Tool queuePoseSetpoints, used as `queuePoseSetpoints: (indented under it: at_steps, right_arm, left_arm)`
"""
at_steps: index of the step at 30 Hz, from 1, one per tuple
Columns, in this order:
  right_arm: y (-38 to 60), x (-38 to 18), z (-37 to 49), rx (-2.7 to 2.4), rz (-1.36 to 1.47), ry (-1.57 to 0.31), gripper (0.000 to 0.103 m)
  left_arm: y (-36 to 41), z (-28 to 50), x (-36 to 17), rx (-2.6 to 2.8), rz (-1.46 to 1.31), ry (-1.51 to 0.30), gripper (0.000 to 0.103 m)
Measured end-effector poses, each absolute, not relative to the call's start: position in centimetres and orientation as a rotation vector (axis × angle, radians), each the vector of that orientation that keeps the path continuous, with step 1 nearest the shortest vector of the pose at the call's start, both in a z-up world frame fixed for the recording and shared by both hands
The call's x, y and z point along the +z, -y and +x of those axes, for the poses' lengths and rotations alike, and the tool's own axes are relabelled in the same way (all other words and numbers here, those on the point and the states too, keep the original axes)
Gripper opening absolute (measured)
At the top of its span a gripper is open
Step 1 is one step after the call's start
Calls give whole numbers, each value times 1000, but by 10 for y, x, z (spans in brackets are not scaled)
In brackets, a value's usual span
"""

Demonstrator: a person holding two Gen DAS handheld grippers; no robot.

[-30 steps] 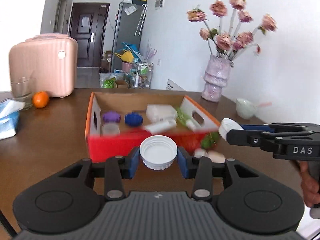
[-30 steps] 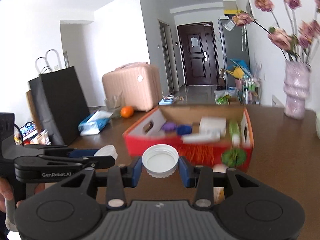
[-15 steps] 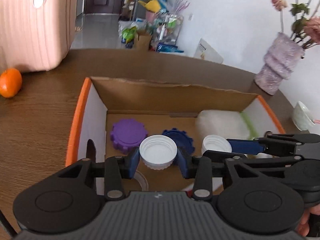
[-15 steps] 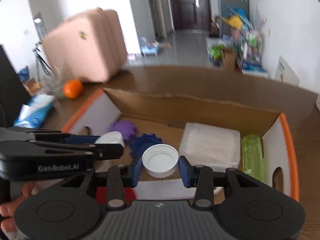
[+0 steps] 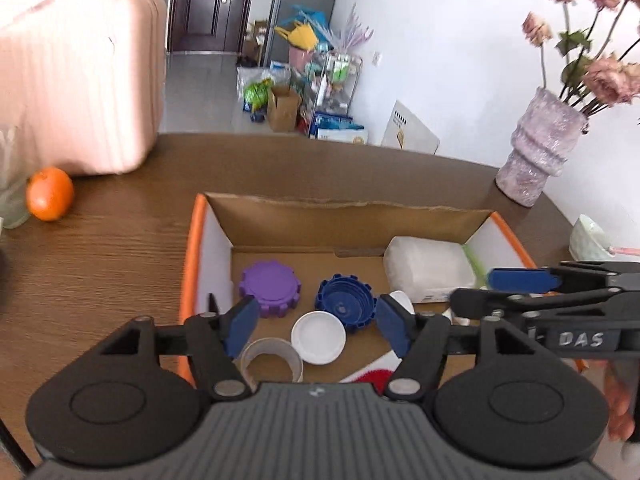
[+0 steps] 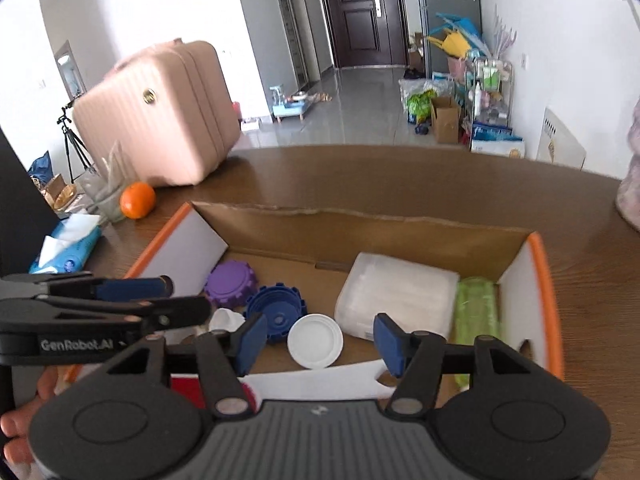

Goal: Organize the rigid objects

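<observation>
Two grippers, left (image 5: pixel 316 324) and right (image 6: pixel 318 338), fingers spread wide, empty, level above the box (image 5: pixel 192 248).

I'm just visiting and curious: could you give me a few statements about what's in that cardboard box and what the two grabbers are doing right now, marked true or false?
1. Both grippers, left and right, are open. True.
2. A purple cap lies in the box. True.
3. The orange is in the box. False: it sits on the table.
4. The right gripper grips a white cap. False: the cap lies loose in the box.
5. The blue cap lies beside the purple one. True.
</observation>
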State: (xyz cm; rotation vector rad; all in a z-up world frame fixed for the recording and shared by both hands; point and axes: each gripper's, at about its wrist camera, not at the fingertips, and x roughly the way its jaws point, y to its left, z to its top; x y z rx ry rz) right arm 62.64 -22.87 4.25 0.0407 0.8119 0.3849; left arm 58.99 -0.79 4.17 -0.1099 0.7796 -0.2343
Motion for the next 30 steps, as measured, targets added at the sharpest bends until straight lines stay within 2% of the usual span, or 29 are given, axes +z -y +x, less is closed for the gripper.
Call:
queuePoseSetpoints:
  at_steps: [3,6,13,17,23,30]
  right_arm:
    - [238,65,600,379,19,-785,60]
    - [248,90,569,369,-6,-747,67]
    - [271,134,487,364,-37,-643,77]
    - [279,146,448,379,-15,-607,78]
    - [284,153,394,408,11,-542,81]
    - [285,115,317,447,17,-465,86]
  left_arm:
    - [3,564,65,-217,-77,-744,74]
    - [-6,532,86,-198,-47,-706,84]
    - [-14,444,119,-156,12,-639,89]
    - [-8,401,136,-158,33,-591,92]
    - [-1,336,149,-182,44,-475,99]
    - [-16,260,118,-254,-88,-445,101]
